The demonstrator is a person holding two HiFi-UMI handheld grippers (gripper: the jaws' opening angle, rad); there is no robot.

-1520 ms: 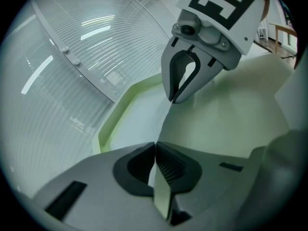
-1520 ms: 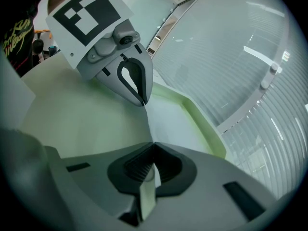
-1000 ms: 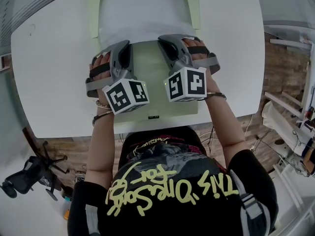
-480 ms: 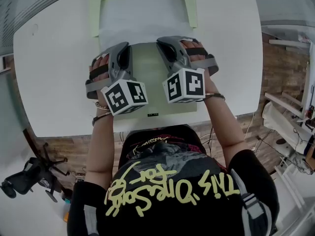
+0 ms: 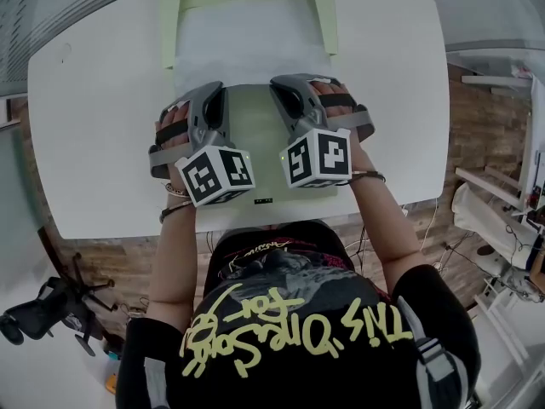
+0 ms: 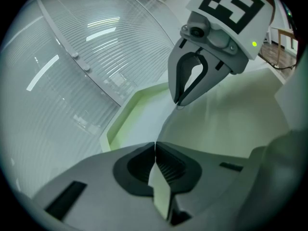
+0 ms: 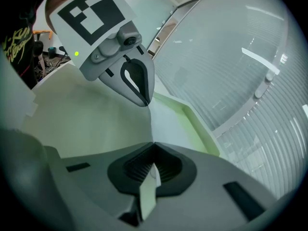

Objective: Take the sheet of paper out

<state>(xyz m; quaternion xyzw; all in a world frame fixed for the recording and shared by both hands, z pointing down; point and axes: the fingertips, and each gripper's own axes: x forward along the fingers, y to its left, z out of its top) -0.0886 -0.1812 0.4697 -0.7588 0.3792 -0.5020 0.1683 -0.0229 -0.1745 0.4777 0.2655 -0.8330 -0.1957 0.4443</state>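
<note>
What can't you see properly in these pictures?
Both gripper views: the left gripper and right gripper are each shut on a pale strip. Whether that is the white paper or part of the green folder I cannot tell; the jaws cover it.
Head view: the green folder's far end is cut off by the top edge.
Head view: the dark mark on the near edge is too small to read.

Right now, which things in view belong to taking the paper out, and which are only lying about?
For the job: sheet of paper; green folder under it; left gripper and right gripper, both shut on the paper's near edge; white table.
Lying about: black office chair and cables on the floor.
</note>
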